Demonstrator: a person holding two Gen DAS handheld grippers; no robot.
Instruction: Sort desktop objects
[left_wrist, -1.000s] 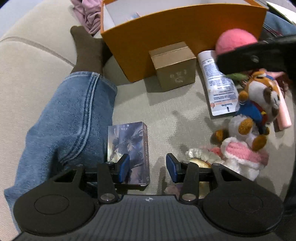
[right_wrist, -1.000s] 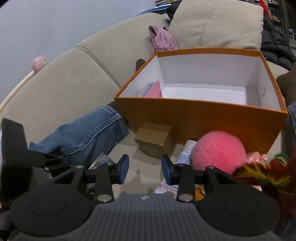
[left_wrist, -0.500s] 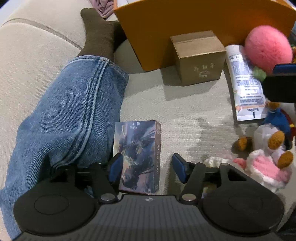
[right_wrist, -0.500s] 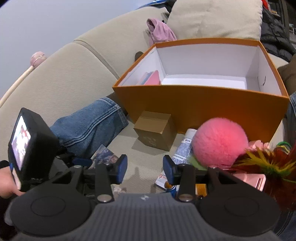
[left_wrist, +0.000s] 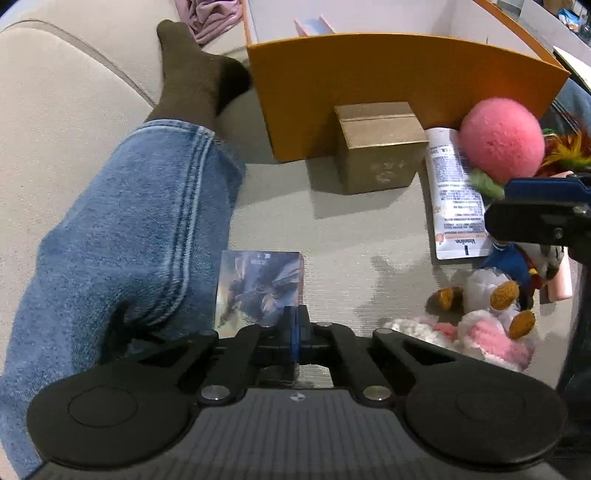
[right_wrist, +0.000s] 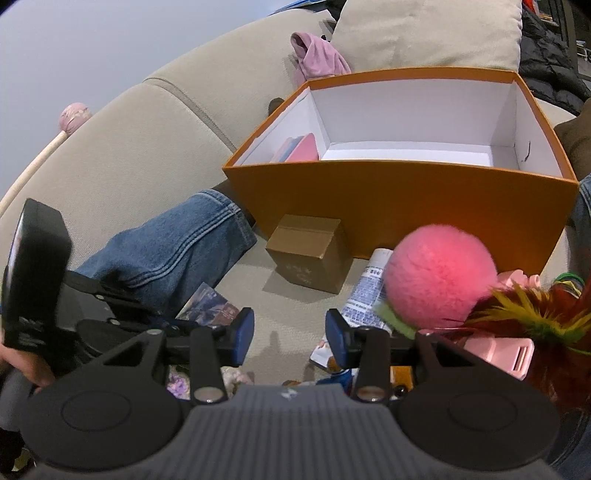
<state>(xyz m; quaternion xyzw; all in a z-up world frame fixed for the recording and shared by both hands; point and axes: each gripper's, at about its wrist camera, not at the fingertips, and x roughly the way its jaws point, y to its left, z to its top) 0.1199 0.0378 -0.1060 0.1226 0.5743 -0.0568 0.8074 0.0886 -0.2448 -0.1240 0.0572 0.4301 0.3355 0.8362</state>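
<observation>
My left gripper is shut on the near right edge of a flat illustrated card box that lies on the sofa seat beside a denim leg. The card box also shows in the right wrist view. My right gripper is open and empty above the seat. An orange box with a white inside stands behind, holding pink items at its left end. A gold cube box, a white tube and a pink pom-pom lie in front of it.
A denim leg with a dark sock lies along the left. A plush dog and a pink-white knitted piece sit at the right. Red and yellow feathers and a pink case lie near my right gripper.
My left gripper has moved onto the card box and closed its jaws on the box's right edge. My right gripper has shifted only slightly and stays open.
</observation>
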